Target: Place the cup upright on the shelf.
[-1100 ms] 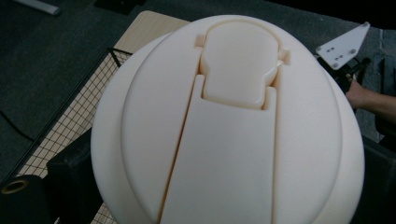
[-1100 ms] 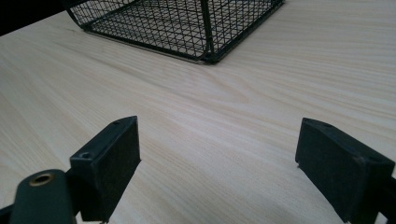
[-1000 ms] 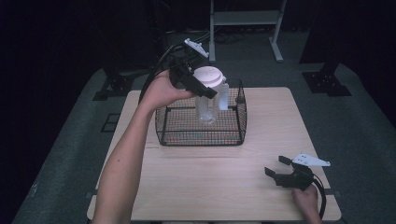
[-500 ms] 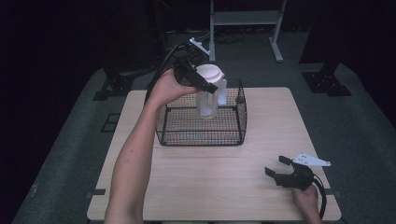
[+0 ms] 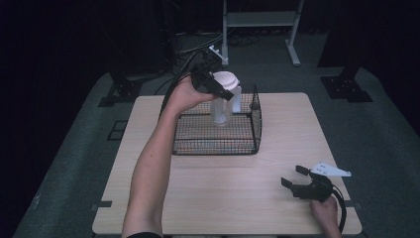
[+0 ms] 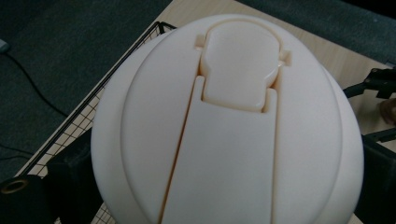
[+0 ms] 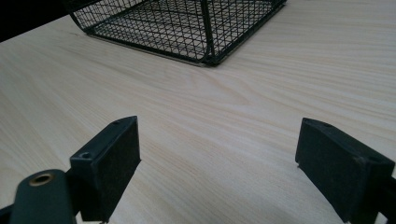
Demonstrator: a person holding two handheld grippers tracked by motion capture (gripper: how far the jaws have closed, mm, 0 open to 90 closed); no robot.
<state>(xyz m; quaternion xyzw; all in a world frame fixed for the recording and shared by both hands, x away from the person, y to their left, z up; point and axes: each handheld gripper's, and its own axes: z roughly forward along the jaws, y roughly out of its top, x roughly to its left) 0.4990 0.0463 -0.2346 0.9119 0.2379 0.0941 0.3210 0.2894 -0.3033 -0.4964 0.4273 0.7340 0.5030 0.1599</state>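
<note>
A clear bottle point(image 5: 221, 106) with a white flip-top lid point(image 6: 233, 126) was held by the left gripper point(image 5: 218, 87), which was closed around the bottle just under the lid. The bottle was seen upright above the back part of the black wire basket point(image 5: 218, 145); whether its bottom touched the basket floor could not be told from the high view. The step in hand was judged to be either the lowering of the bottle into the basket or the lifting of it out, and the pictures alone did not decide between the two. For the next move, the bottle would have to be kept upright and clear of the basket's back wall, and the grip should be released only when the bottom is resting firmly on the mesh.

The right gripper point(image 7: 219, 163) was held low over the worktop point(image 5: 237, 198), well in front of the basket and to its right side, with its jaws wide apart and nothing between them.

The worktop was of pale wood with a fine grain, and the basket stood on its back half. Behind the basket, a dark grey floor point(image 5: 376, 124), black cables point(image 5: 198, 47) and the legs of a light metal frame point(image 5: 257, 20) were seen in a dim room.
</note>
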